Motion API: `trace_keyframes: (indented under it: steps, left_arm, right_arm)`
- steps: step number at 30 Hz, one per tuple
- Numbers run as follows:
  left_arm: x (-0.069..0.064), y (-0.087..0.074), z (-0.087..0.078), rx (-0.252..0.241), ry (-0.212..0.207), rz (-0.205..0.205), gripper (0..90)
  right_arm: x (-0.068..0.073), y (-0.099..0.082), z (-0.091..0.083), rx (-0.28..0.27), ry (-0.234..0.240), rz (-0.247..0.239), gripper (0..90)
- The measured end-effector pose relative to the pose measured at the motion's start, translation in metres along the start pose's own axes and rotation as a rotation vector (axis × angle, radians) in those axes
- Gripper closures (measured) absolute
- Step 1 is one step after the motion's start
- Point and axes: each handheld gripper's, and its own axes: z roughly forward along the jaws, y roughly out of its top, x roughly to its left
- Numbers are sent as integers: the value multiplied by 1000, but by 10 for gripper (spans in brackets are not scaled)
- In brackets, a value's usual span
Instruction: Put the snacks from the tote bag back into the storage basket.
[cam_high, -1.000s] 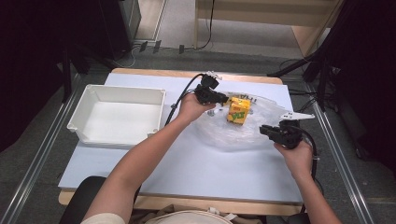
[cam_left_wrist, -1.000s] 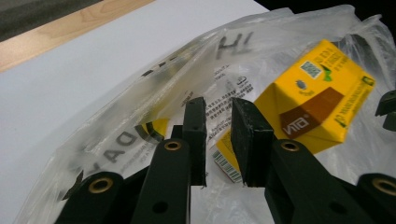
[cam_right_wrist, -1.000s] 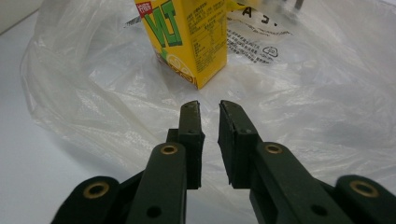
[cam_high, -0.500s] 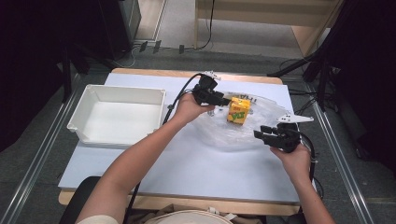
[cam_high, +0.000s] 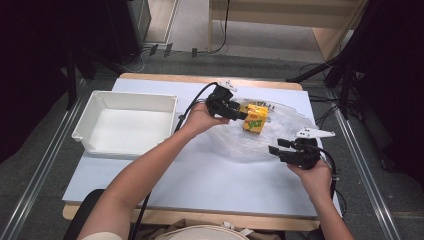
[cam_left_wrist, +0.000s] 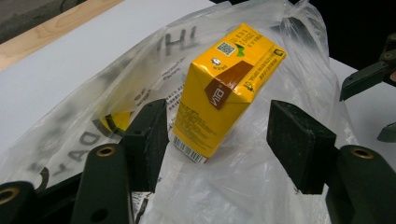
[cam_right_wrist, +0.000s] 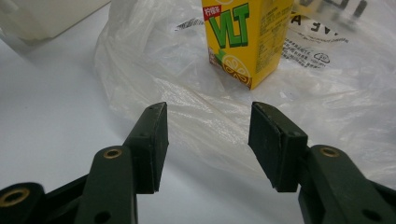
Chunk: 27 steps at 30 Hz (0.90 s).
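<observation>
- One yellow lemon-tea carton (cam_left_wrist: 225, 88) stands on one clear plastic bag (cam_right_wrist: 327, 102), between the left gripper (cam_left_wrist: 224, 140)'s wide-open, empty jaws.
- Right gripper (cam_right_wrist: 208, 144): open, empty; carton ahead.
- One white bin (cam_high: 125, 122): empty.

You sit at a white table (cam_high: 200, 175) with wood edging; grey floor (cam_high: 280, 65), metal rails (cam_high: 40, 170), dark surroundings.

Probably a lab, dark curtains (cam_high: 45, 55), floor cables (cam_high: 226, 25)
</observation>
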Motion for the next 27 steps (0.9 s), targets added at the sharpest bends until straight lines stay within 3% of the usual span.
trace_keyframes:
  steps: [12,18,20,25,27]
  left_arm:
    - [1,-6,24,-14,-31,18,349]
    - [0,-6,36,-19,-26,41,348]
    - [1,-7,40,-25,-27,28,349]
    - [3,-8,47,-35,-31,24,347]
    - [4,-8,50,-37,-33,41,337]
  right_arm:
    - [4,0,5,19,16,-4,475]
    - [1,-1,1,14,13,7,474]
    - [1,-1,1,11,14,6,472]
    - [3,-2,8,34,17,-10,467]
    - [5,-2,10,46,21,-17,465]
